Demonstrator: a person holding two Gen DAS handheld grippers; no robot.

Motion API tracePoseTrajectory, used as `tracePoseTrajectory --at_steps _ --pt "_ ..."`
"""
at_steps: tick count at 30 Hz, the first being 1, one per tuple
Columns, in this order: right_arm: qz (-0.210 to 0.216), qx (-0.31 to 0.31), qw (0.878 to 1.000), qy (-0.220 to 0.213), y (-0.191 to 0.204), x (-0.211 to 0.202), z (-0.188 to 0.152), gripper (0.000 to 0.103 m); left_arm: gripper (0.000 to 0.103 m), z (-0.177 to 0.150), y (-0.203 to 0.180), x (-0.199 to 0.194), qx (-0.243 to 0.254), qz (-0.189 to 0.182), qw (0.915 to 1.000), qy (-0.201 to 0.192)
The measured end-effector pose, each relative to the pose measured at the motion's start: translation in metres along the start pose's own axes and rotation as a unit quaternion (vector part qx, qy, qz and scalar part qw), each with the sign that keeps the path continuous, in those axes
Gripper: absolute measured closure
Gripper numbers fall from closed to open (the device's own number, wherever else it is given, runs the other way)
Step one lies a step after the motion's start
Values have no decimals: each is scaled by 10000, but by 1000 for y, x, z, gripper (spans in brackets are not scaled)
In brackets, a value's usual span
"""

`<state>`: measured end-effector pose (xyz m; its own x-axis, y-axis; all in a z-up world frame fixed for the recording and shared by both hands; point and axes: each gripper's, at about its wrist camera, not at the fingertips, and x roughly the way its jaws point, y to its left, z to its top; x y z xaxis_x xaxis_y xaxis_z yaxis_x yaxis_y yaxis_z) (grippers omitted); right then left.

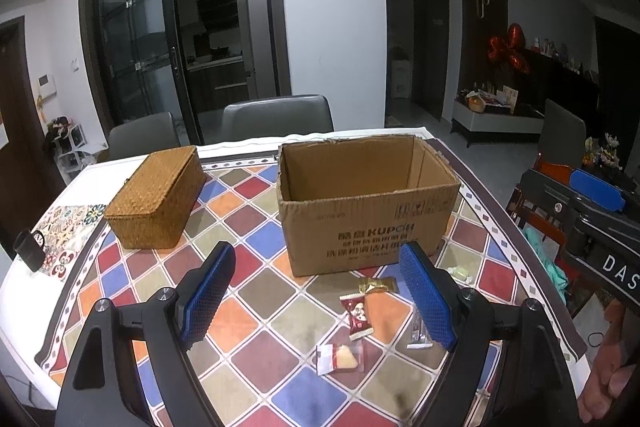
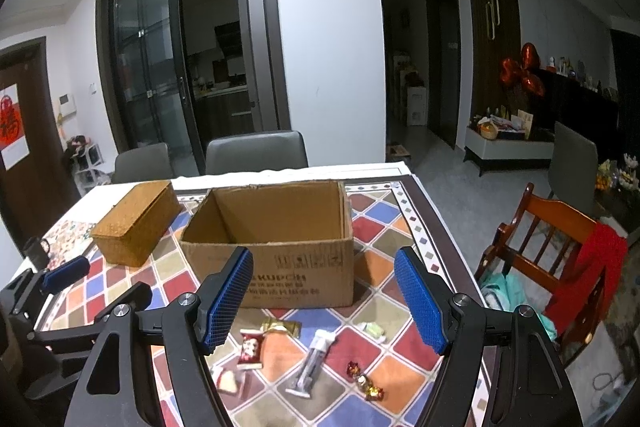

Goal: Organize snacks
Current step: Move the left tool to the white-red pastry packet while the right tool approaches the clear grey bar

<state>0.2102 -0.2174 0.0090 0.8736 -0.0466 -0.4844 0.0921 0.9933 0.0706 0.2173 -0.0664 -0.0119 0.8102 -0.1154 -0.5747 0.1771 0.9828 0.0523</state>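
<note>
An open, empty cardboard box (image 1: 368,203) (image 2: 276,251) stands on the patterned table. In front of it lie loose snacks: a red packet (image 1: 358,315) (image 2: 250,345), a gold packet (image 1: 378,284) (image 2: 282,325), a clear packet with a yellow piece (image 1: 340,357) (image 2: 229,381), a silver stick packet (image 2: 312,363) (image 1: 418,331), a pale green sweet (image 2: 372,331) (image 1: 460,273) and small wrapped candies (image 2: 366,381). My left gripper (image 1: 320,301) is open above the snacks, holding nothing. My right gripper (image 2: 324,301) is open above them too, empty.
A closed woven basket (image 1: 158,199) (image 2: 136,221) stands left of the box. A black mug (image 1: 30,251) is at the table's left edge. Grey chairs (image 1: 276,117) stand behind the table, and a wooden chair (image 2: 556,251) with red cloth to the right.
</note>
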Motion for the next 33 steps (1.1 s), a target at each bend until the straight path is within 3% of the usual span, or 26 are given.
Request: tracePoseTrajectory --at_steps 33 --pt "21 -233 9987 454 14 35 -80 29 19 -73 9 34 -81 1 9999 66"
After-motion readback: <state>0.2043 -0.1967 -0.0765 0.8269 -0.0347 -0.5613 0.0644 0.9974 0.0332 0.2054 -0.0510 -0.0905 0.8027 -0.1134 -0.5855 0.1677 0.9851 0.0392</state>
